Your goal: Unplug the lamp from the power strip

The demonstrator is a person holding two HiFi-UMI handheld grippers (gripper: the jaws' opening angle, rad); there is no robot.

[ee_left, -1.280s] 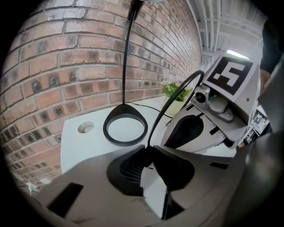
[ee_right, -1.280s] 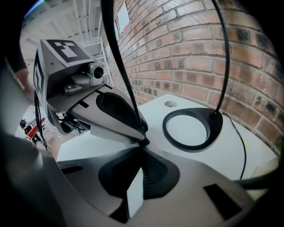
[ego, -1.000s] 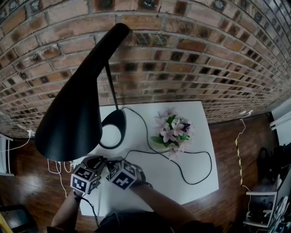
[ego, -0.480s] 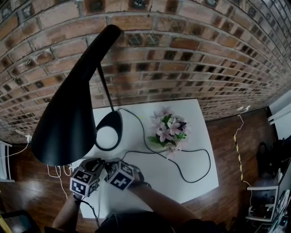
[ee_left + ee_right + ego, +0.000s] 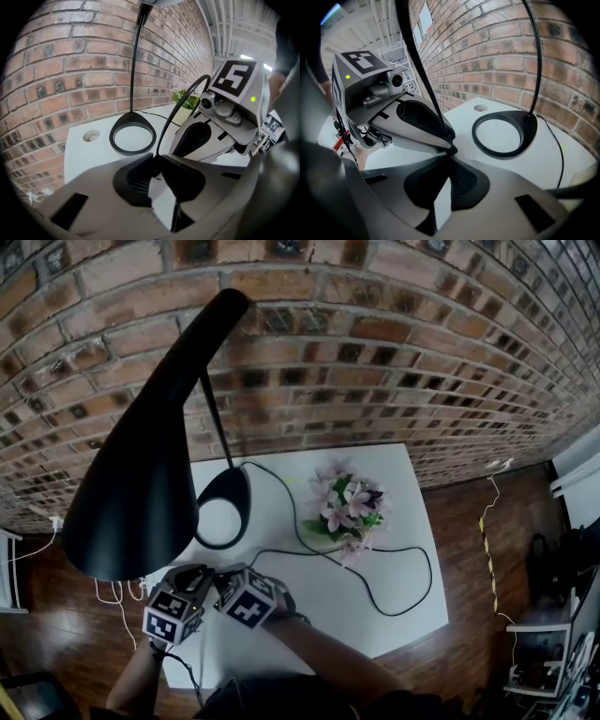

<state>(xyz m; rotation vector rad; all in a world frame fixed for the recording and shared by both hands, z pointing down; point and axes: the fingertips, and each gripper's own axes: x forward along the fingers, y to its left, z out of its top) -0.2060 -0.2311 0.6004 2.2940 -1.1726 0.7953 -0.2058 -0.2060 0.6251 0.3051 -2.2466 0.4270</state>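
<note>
The black lamp has a big shade (image 5: 141,474) over the table's left side and a ring base (image 5: 223,510) on the white table (image 5: 403,493). Its black cord (image 5: 398,601) loops round the flowers and ends at my grippers. My left gripper (image 5: 201,576) and right gripper (image 5: 221,579) meet tip to tip at the table's front left. In the left gripper view the cord (image 5: 176,110) rises straight out of the left gripper (image 5: 155,161), whose jaws pinch its plug end. The right gripper (image 5: 451,159) has narrow jaws with something white between them; what they grip is hidden. The power strip is not plainly seen.
A bunch of pink and white flowers (image 5: 349,507) stands mid-table. A brick wall (image 5: 375,362) backs the table. Thin white cables (image 5: 117,601) hang off the table's left edge. A round hole (image 5: 90,136) lies in the tabletop near the lamp base. The shade hangs just above both grippers.
The head view has shifted slightly, so the table sits a little higher and further left in the picture. Both grippers stay together at the same spot on the cord's end.
</note>
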